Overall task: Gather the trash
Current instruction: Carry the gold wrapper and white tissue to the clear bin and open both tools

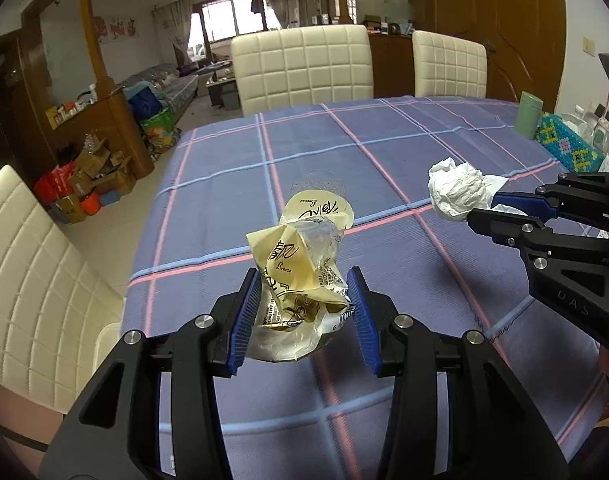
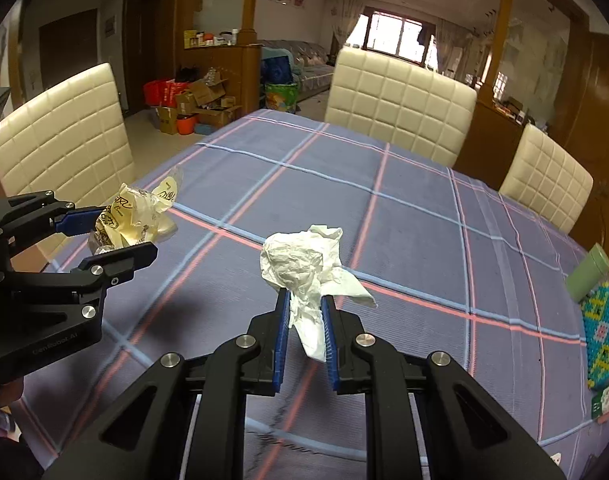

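Note:
My left gripper [image 1: 304, 280] is shut on a crumpled yellow plastic wrapper [image 1: 304, 264] with dark lettering and holds it above the table. It also shows at the left of the right wrist view [image 2: 132, 220], between the left gripper's [image 2: 116, 232] blue pads. My right gripper [image 2: 306, 300] is shut on a crumpled white tissue [image 2: 304, 260], lifted off the cloth. The tissue [image 1: 456, 192] and the right gripper [image 1: 492, 208] also show at the right of the left wrist view.
The table wears a purple plaid cloth [image 1: 344, 152]. A green cup [image 1: 528, 116] and a beaded tissue box [image 1: 568, 148] stand at its right edge. Cream chairs [image 1: 304, 68] surround the table. Boxes [image 1: 88, 184] lie on the floor to the left.

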A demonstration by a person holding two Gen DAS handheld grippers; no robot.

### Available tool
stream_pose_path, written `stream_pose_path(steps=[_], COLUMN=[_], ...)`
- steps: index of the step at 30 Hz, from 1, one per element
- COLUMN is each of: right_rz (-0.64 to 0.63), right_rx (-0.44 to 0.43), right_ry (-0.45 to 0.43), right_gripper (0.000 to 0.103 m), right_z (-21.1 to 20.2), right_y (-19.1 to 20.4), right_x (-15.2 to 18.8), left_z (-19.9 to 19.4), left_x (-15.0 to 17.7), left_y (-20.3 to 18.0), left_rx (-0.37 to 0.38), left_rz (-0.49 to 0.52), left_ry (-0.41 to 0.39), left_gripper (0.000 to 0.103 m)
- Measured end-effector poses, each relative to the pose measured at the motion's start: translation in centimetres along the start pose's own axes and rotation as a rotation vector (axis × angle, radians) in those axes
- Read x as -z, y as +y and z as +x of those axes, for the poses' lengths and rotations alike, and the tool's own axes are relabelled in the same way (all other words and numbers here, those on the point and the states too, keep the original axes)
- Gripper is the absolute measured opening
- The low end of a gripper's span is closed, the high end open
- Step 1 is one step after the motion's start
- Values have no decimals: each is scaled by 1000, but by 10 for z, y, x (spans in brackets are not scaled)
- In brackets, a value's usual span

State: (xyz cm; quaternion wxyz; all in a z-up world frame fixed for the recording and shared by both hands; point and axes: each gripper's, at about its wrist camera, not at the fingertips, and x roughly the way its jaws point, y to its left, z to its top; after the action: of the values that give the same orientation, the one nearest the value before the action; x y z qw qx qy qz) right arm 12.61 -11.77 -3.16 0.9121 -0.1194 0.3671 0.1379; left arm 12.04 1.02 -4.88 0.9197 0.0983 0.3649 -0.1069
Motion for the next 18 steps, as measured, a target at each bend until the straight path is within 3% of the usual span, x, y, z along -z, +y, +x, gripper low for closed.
stream_pose_path(steps=[18], right_rz=[-147], right_rx=[-67], right_ry=[-24], right_gripper=[16], right_z=[-2], right_y=[97], right_x=[-30], left_z=[-45], left_x=[43], left_y=[86], left_rx=[-101], left_rz=[-124], left_ry=[-36], left_gripper=[46])
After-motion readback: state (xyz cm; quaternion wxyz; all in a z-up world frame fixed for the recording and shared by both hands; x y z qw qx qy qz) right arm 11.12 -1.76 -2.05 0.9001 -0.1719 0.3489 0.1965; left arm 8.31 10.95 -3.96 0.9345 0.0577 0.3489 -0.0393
